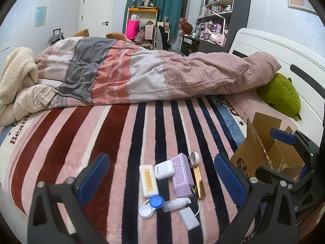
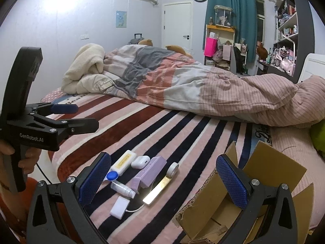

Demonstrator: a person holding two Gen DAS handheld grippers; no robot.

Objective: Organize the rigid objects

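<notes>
the small things lie in one group on the striped blanket (image 1: pixel 101 142), low in the middle of the left wrist view: a white case (image 1: pixel 148 181), an earbud case (image 1: pixel 164 169), a purple box (image 1: pixel 181 177), a gold bar (image 1: pixel 199 183), a tape roll (image 1: pixel 195 158), a lens case (image 1: pixel 151 205), a small bottle (image 1: pixel 176 203) and a white adapter (image 1: pixel 189 217). the open carton (image 1: pixel 264 148) stands just beside them at lower right, probably to receive them. the left gripper (image 1: pixel 162 179) is wide open and holds nothing, its fingers framing the group, likely to choose a first item. the right gripper (image 2: pixel 162 181) is also wide open and empty, between the group and the carton
</notes>
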